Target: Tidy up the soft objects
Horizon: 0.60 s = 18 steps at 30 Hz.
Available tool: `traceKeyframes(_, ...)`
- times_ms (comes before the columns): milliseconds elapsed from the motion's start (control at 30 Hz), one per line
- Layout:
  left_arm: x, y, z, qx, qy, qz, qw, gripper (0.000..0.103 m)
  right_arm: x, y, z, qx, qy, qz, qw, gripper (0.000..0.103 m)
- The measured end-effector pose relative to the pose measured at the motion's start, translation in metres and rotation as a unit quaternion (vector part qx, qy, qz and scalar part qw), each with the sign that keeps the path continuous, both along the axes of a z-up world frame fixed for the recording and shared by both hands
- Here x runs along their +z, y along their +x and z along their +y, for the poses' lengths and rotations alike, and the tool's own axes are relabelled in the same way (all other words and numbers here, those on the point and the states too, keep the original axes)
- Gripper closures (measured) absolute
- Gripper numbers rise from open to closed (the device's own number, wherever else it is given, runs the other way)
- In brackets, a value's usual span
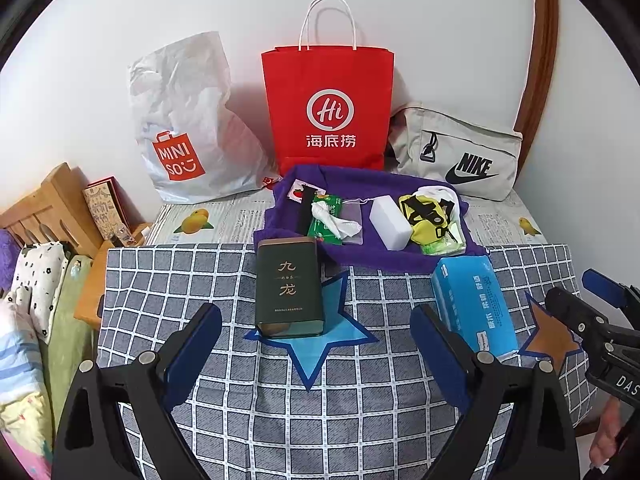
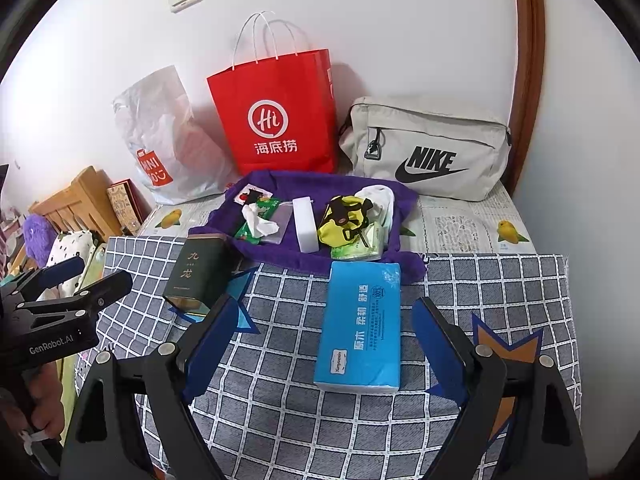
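Both tools hang over the checked cloth with nothing in them. The left hand-held gripper (image 1: pixel 316 344) has its jaws spread wide and lines up with the dark green tin (image 1: pixel 289 288), which stands on the blue star (image 1: pixel 320 344). The right hand-held gripper (image 2: pixel 320 344) is equally released, and the blue tissue pack (image 2: pixel 360 324) lies flat on the counter (image 2: pixel 280 420) right between its fingers.

The other soft pieces sit on the purple towel (image 2: pixel 280 256) beyond: a crumpled tissue (image 2: pixel 258 222), a white sponge block (image 2: pixel 307 224) and a yellow pouch (image 2: pixel 346 216). Behind them the Miniso plastic bag (image 2: pixel 160 140), the red paper bag (image 2: pixel 280 120) and the grey Nike bag (image 2: pixel 428 148) lean at the wall.

Whether the pack has just been laid here or is about to be lifted, I cannot say. If it is to be taken, I would close across its narrow width near the middle, gently, since it will squash and sag at the ends.
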State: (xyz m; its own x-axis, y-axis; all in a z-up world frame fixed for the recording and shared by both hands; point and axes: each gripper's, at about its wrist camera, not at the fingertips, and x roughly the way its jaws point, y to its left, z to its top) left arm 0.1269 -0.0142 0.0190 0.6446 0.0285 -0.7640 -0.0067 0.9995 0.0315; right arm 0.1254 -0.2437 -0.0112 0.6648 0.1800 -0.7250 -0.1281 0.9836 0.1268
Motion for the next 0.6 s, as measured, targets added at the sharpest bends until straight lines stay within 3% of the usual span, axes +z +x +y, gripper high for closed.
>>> traceKeyframes(600,0.0013,-0.0009,0.0002,0.001,0.000,-0.001,1.0000,0.008,0.0031,-0.0021,-0.0016,0.002,0.000,-0.004,1.000,0.015)
